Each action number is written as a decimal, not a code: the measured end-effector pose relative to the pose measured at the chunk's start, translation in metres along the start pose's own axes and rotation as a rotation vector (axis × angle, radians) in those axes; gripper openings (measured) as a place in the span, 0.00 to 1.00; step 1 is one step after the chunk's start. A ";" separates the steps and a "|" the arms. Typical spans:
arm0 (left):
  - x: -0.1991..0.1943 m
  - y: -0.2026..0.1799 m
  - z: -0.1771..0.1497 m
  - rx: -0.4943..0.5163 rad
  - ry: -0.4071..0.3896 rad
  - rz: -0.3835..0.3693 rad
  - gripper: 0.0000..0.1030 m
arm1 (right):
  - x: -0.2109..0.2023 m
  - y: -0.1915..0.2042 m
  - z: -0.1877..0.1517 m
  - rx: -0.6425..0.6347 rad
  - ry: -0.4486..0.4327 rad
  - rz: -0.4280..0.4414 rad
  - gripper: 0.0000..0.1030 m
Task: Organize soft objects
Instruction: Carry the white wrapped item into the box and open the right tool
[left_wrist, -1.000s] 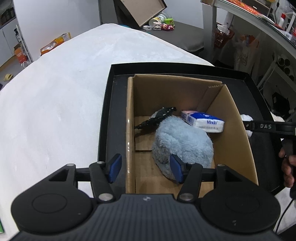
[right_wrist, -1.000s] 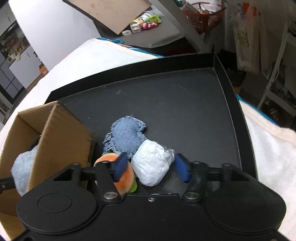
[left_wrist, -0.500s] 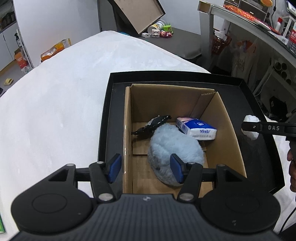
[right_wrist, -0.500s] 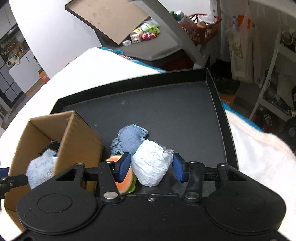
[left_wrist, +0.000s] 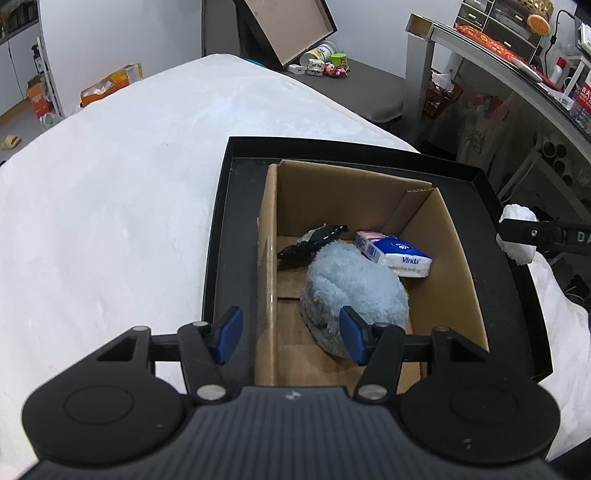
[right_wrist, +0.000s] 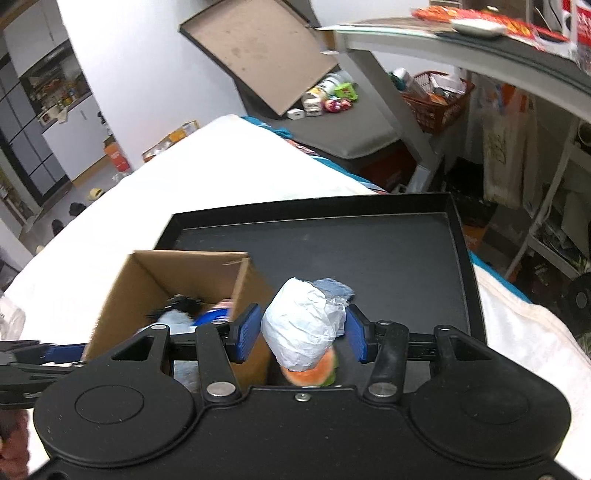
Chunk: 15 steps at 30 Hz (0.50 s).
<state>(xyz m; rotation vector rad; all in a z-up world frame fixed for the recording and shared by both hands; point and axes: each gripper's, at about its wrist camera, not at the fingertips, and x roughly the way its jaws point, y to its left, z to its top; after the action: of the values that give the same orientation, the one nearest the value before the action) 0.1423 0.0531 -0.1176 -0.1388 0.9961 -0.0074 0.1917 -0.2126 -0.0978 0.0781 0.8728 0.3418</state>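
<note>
Low centre of the right-wrist frame, the right gripper (right_wrist: 300, 334) holds the white wrapped bundle (right_wrist: 303, 325) across its middle; it looks light, squashy and crinkly. The left gripper (left_wrist: 290, 338) hangs part-open, empty, over the cardboard box (left_wrist: 452, 258).

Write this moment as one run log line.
right gripper: shut on white bundle | left gripper: open above cardboard box

Both grippers: matte black ribbed housings, round side discs, silver screws, blue pads on black fingers (left_wrist: 232, 334); white "DA" lettering on one.
</note>
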 end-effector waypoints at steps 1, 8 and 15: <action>-0.001 0.001 -0.001 -0.001 -0.003 -0.005 0.54 | -0.002 0.005 0.001 -0.007 0.000 0.003 0.47; -0.006 0.009 -0.008 -0.001 -0.025 -0.045 0.50 | -0.013 0.041 0.000 -0.058 0.005 0.021 0.47; 0.004 0.020 -0.019 -0.017 0.009 -0.075 0.27 | -0.015 0.079 -0.003 -0.117 0.021 0.038 0.48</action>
<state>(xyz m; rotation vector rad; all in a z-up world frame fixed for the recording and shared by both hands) 0.1274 0.0710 -0.1332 -0.1921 1.0001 -0.0683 0.1600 -0.1429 -0.0725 -0.0171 0.8714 0.4292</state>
